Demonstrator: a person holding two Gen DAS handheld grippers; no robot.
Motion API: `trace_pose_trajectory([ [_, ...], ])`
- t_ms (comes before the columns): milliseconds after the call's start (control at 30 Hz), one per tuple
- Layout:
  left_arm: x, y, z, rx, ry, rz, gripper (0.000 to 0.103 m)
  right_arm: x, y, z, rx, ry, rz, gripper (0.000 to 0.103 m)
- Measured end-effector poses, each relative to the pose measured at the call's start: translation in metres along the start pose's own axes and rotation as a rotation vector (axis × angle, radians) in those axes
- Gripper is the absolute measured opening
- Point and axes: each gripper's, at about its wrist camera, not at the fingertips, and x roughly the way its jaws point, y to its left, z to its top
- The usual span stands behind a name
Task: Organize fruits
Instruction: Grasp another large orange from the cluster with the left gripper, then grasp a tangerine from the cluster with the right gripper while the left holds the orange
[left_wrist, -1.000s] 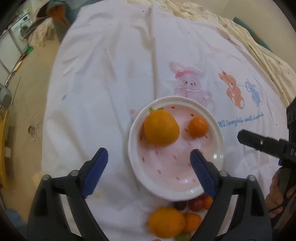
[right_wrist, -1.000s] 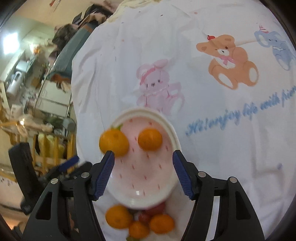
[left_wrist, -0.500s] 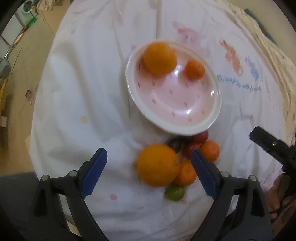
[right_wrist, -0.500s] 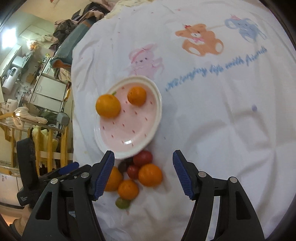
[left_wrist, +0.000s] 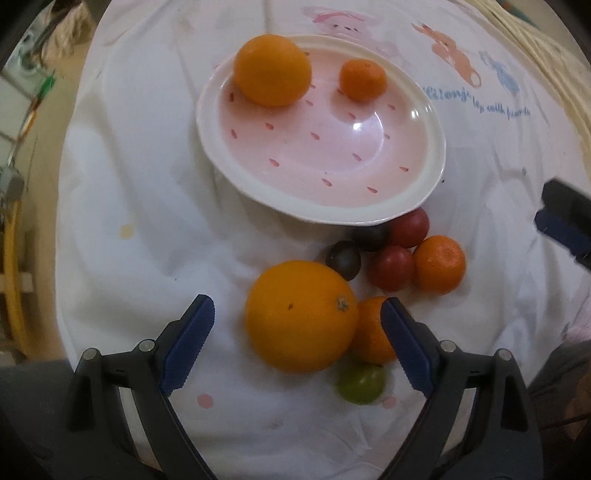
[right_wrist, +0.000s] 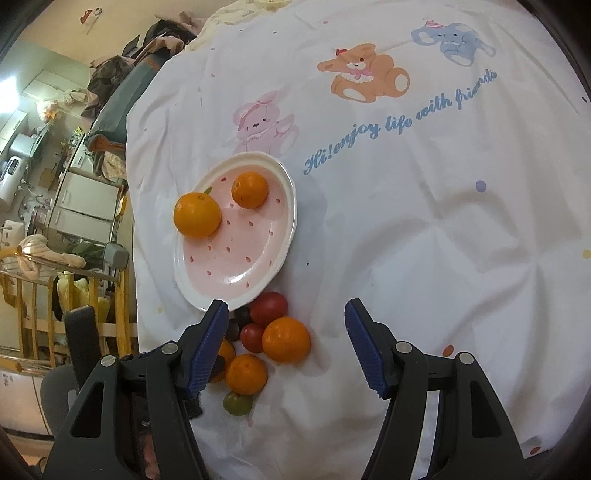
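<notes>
A white cloth (right_wrist: 424, 229) with a pink bunny, a bear and blue writing covers the counter. Past its left edge the room is messy, with piled clothes and a wooden rail (right_wrist: 55, 306).

A pink plate (left_wrist: 430, 162) with little red marks sits on the cloth. It holds one big orange (left_wrist: 273, 70) and one small tangerine (left_wrist: 363, 80), a bit apart from each other.

Just below the plate lies a heap of fruit. The biggest is a large orange (left_wrist: 301, 315). Beside it are two tangerines (left_wrist: 438, 264), two red tomatoes (left_wrist: 391, 267), dark little fruits (left_wrist: 343, 259) and one green one (left_wrist: 360, 384) (all bunched close together).

The left tool (left_wrist: 297, 336) points down over the large orange. Its jaws have just closed a little, yet they stand wide on either side and do not touch it.

The right tool (right_wrist: 284, 349) is spread apart too, holding nothing, just above the heap's right side.
</notes>
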Motion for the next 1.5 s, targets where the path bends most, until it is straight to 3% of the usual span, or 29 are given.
trace_pose_trajectory([
  [100,0.008,0.004,0.001,-0.023,0.021,-0.014,0.076,0.001,-0.001,0.001,0.002,-0.004,-0.003,0.068],
  [200,0.011,0.010,0.003,-0.056,0.039,-0.033,0.071,0.002,-0.002,0.002,0.011,-0.004,-0.005,0.068],
  [500,0.007,0.006,0.002,-0.004,0.041,-0.053,0.056,0.010,0.001,0.002,0.004,0.017,-0.016,0.068],
  [733,-0.007,0.001,0.005,-0.013,0.019,-0.072,0.053,0.016,0.003,0.001,-0.010,0.037,-0.021,0.068],
  [967,-0.035,0.038,0.006,-0.126,-0.039,-0.158,0.053,0.027,0.011,-0.004,-0.063,0.091,-0.021,0.068],
  [1133,-0.045,0.055,-0.001,-0.175,-0.071,-0.170,0.053,0.039,0.024,-0.012,-0.166,0.123,-0.098,0.064],
  [1233,-0.044,0.052,0.002,-0.174,-0.075,-0.171,0.053,0.047,0.029,-0.014,-0.190,0.151,-0.100,0.058],
  [1500,-0.049,0.048,0.004,-0.169,-0.089,-0.181,0.054,0.070,0.052,-0.033,-0.367,0.212,-0.209,0.058],
])
